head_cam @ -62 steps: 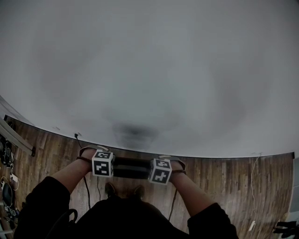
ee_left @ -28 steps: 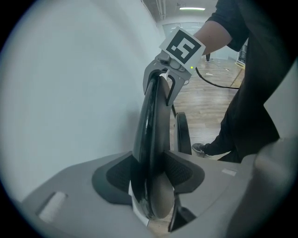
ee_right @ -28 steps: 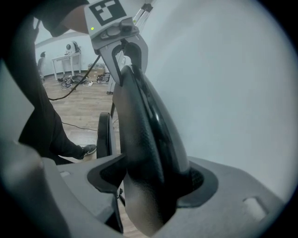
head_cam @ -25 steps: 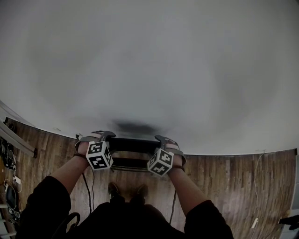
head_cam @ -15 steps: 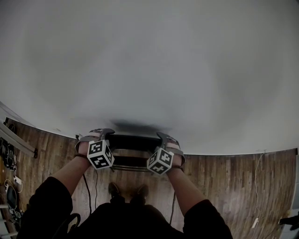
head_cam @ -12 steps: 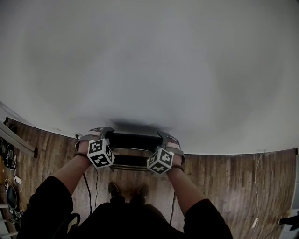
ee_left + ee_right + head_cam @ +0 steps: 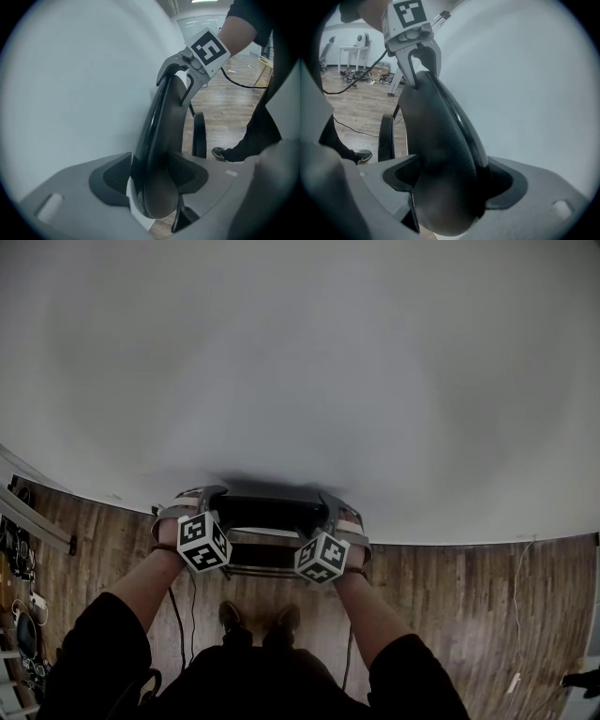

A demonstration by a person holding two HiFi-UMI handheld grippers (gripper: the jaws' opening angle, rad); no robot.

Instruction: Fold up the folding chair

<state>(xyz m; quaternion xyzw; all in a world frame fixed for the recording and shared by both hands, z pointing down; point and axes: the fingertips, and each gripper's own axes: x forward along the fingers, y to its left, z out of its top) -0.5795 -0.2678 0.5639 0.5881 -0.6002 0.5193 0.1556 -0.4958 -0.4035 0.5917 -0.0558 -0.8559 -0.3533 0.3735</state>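
The folded black chair stands against the white wall (image 7: 300, 352). Its padded backrest (image 7: 267, 514) runs between my two grippers, and its seat edge (image 7: 262, 557) shows just below. My left gripper (image 7: 199, 498) straddles the backrest's left end (image 7: 164, 117); its jaws have just been opening, and a pale sliver shows between one pad (image 7: 112, 176) and the chair. My right gripper (image 7: 336, 512) straddles the right end (image 7: 436, 136); its jaws have also been opening and stand wide, with the cushion filling most of the gap. Each gripper view shows the other gripper at the backrest's far end.
Wooden floor (image 7: 450, 596) lies below the wall. The person's shoes (image 7: 230, 615) stand close behind the chair, with a cable (image 7: 175, 620) trailing beside them. Equipment clutters the far left (image 7: 14, 549). A white table (image 7: 354, 50) and loose gear stand further back in the room.
Both hands and the chair's backrest have shifted toward the wall, and the marker cubes have tilted. More of the backrest now shows between the grippers.
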